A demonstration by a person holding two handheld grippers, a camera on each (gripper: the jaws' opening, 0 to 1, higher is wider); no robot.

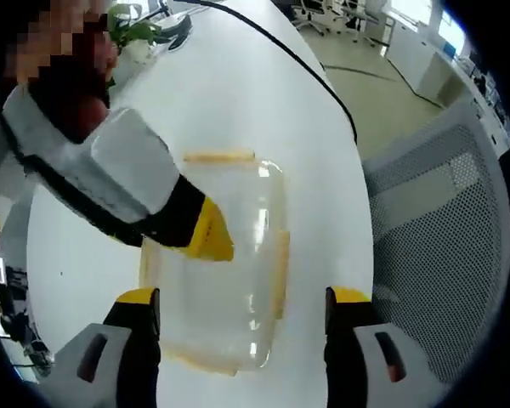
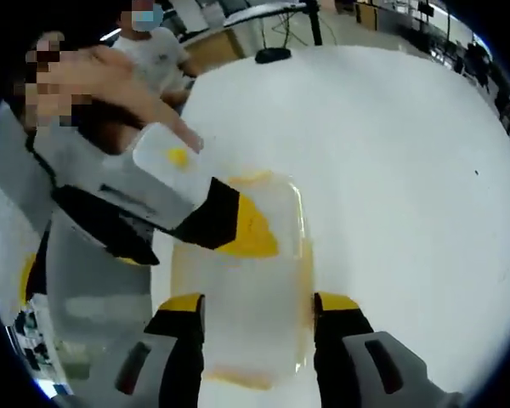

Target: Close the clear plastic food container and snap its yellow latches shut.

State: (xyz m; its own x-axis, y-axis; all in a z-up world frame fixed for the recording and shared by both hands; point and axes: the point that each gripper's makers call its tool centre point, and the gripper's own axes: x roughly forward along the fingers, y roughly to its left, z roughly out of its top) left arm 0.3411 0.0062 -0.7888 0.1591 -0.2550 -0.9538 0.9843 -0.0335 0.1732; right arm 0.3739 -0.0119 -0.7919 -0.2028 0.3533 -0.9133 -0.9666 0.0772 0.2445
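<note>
The surface (image 1: 263,93) is a broad white top with a curved edge, and a black cable (image 1: 297,64) runs along it toward that edge. In the left gripper view a grey mesh-backed chair (image 1: 442,229) stands just off the edge, a green plant (image 1: 136,30) sits at the far end of the surface, and beyond lies an office floor with more desks and chairs. In the right gripper view a black stand base (image 2: 274,55) rests on the far part of the surface, and a person in a light shirt (image 2: 157,51) sits behind it.

The clear plastic food container (image 1: 229,263) lies flat on the surface with yellow latches (image 1: 281,272) along its sides. In the left gripper view it sits between and just ahead of the left gripper (image 1: 242,319), whose jaws stand apart — one on either side of the near end. The right gripper (image 1: 206,234) comes in from the left of that view, its yellow tip down on the lid; whether it presses I cannot tell.

In the right gripper view the container (image 2: 255,280) again lies between that view's own jaws (image 2: 257,327), which are spread wide and flank it, while the left gripper (image 2: 238,223) reaches in from the left, its yellow tip over the lid.
</note>
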